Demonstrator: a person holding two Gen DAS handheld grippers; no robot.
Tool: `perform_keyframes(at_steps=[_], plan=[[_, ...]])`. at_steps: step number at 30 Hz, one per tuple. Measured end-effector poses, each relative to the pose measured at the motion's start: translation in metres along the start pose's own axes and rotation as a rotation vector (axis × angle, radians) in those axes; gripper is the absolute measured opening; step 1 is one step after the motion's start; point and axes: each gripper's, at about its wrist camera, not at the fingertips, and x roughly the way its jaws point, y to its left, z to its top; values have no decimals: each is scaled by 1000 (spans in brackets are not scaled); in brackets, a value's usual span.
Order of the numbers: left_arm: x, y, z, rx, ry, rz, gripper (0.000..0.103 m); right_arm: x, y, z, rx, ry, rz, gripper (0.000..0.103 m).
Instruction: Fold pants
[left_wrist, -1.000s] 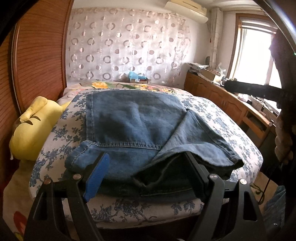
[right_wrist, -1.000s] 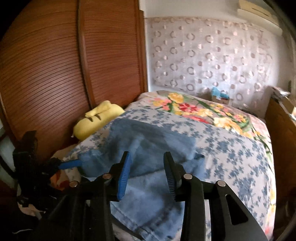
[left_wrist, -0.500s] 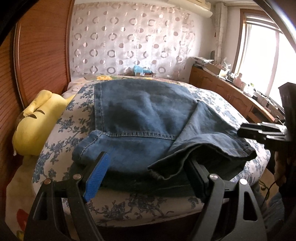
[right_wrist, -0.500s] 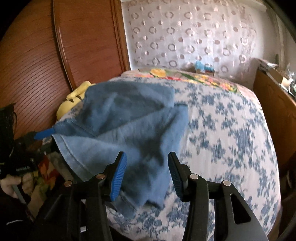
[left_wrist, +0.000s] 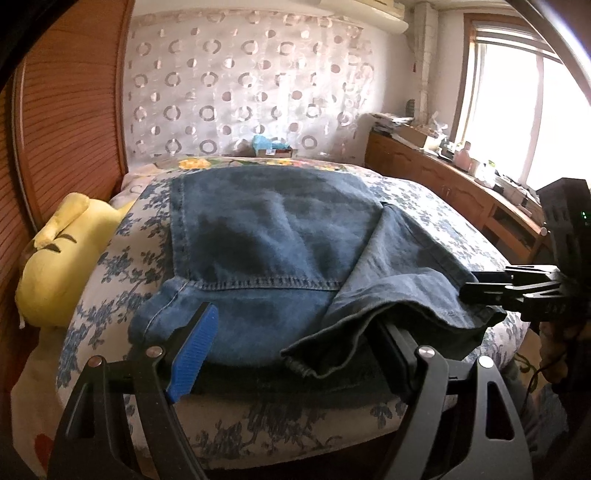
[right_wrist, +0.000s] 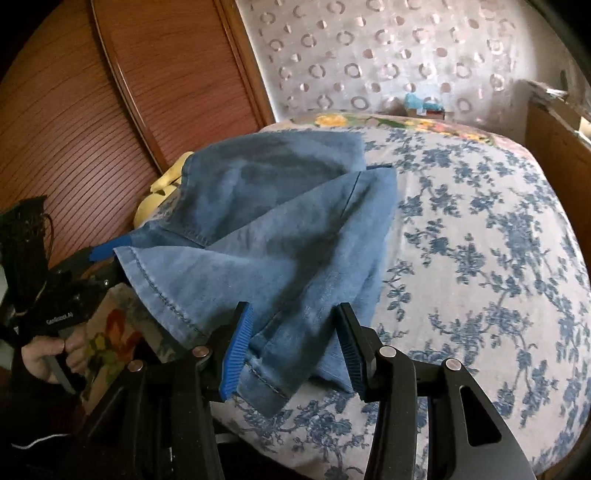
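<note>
Blue denim pants (left_wrist: 266, 243) lie partly folded on the bed, one leg laid over the other, hems hanging at the near edge. My left gripper (left_wrist: 295, 354) is open, its jaws astride the near hem, the right finger hidden under a fold of cloth. The right gripper (left_wrist: 513, 291) shows at the right edge of this view, by the pants' corner. In the right wrist view the pants (right_wrist: 280, 229) spread to the left, and my right gripper (right_wrist: 291, 347) is open with the hem corner lying between its jaws. The left gripper (right_wrist: 103, 254) shows at the far hem.
The bed has a blue floral sheet (right_wrist: 480, 240). A yellow plush pillow (left_wrist: 55, 266) lies at the left by the wooden headboard (right_wrist: 110, 92). A wooden counter (left_wrist: 461, 188) with clutter runs under the window on the right. A blue pack (left_wrist: 271, 144) sits at the bed's far end.
My right gripper has come down and in to the pants' hem corner, which now lies between its jaws. My left gripper has stayed at the near hem, still open.
</note>
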Motion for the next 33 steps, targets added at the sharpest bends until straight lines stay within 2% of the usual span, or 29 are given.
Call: perform_keyframes(at_steps=[1,4,6,8,9,11,12,16,22,28,32,33], plan=[[1,0,1,2,2,-6,80,0,-2,-1,2,-1,8,35],[2,-1,3,9,4,-35,67,-3,-2,6,-20,-30,15,12],[1,-2,3,12,1,-49,53,-9,0,15,-48,-55,34,10],[0,-2,3,12,0,-67,31,-14,6,28,-79,-82,39,8],[-1,-1,3,11,-1,-77,29,-16,9,36,-92,-97,38,8],[-4,0,4,4,-13,-96,13,-17,15,50,-117,-122,47,7],[-7,2,4,0,-19,-98,10,-17,19,59,-131,-134,50,7],[-18,8,7,-12,-47,-105,5,-12,36,92,-177,-164,75,6],[-29,22,11,-48,-73,-106,5,23,62,134,-224,-164,93,5],[-29,41,12,-77,-69,-80,5,78,76,167,-207,-97,70,5],[-13,53,8,-89,-12,-62,5,118,82,176,-187,-22,34,5],[-9,54,6,-90,9,-63,5,125,86,175,-200,-7,14,8]])
